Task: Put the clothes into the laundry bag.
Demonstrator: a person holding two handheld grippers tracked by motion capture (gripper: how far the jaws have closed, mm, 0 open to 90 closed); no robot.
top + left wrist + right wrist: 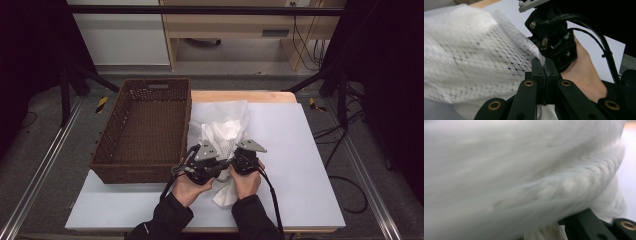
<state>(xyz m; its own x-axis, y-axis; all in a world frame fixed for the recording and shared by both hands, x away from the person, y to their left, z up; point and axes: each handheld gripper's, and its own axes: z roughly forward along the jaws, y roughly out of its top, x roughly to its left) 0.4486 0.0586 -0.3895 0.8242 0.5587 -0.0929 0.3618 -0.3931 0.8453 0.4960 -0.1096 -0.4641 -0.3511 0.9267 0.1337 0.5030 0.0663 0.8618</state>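
A white open-knit cloth [223,131] lies bunched on the white table top [300,150], just right of the basket. My left gripper [224,163] is shut, and in the left gripper view its jaws [544,67] pinch an edge of the cloth [474,55]. My right gripper [234,152] sits close beside it, held in a bare hand. The same cloth edge runs up into the right gripper [541,47]. In the right gripper view the blurred cloth [524,170] drapes over the jaws, and one black finger [589,222] shows at the bottom right.
An empty dark wicker basket [135,172] stands at the table's left. Bare table surface lies right of and in front of the hands. Black cables [272,200] trail from the grippers back along the person's sleeves. Frame rails and floor cables surround the table.
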